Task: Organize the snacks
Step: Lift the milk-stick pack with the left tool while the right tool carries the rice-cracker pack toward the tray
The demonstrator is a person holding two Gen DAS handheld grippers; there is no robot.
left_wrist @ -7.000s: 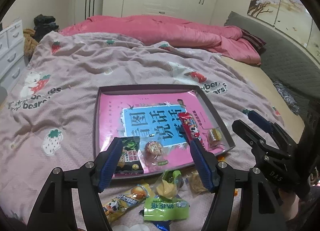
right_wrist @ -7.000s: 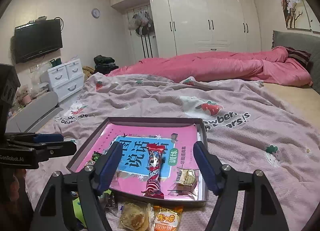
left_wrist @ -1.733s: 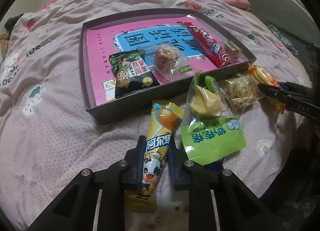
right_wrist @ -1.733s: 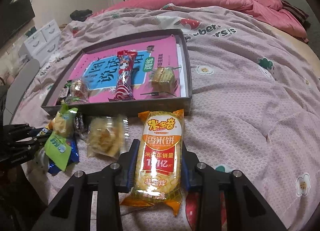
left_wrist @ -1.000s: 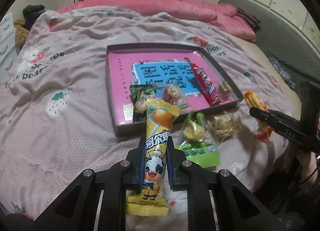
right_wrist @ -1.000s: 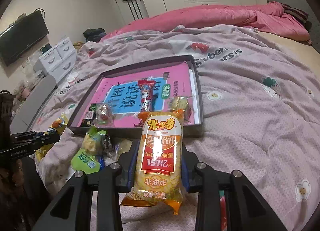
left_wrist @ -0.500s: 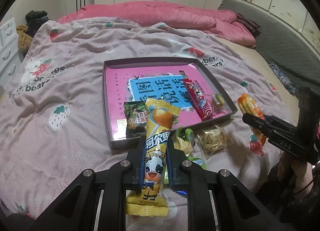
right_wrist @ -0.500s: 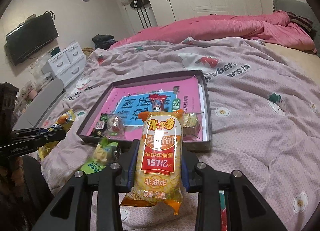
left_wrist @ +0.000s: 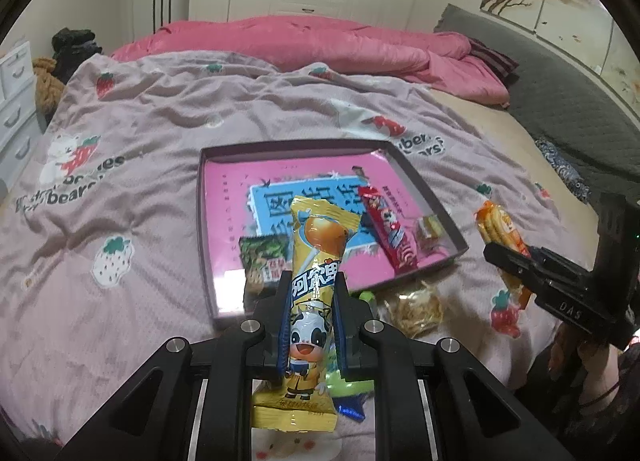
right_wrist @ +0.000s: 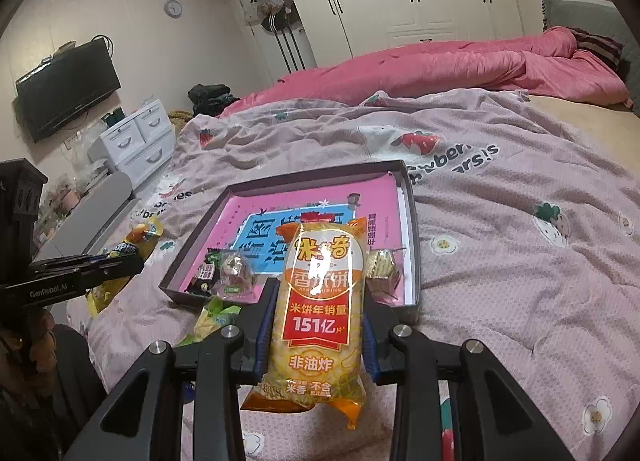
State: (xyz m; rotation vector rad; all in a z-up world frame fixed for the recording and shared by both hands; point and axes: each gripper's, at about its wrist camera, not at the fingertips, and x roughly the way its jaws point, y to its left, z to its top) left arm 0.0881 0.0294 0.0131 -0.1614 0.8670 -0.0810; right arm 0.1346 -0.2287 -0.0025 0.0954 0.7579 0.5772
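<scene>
Both tongs lifted snacks; round candy half-hidden.

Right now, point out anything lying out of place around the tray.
Three snacks lie loose on the blanket in front of the tray instead of in it: a clear-wrapped pastry, a green packet and a blue wrapper behind the left gripper. Nothing looks spilled or torn.

I see a yellow cow-print snack packet, an orange-and-yellow rice cracker bag, a dark-rimmed tray lined pink and blue, and a mauve strawberry-patterned quilt
</scene>
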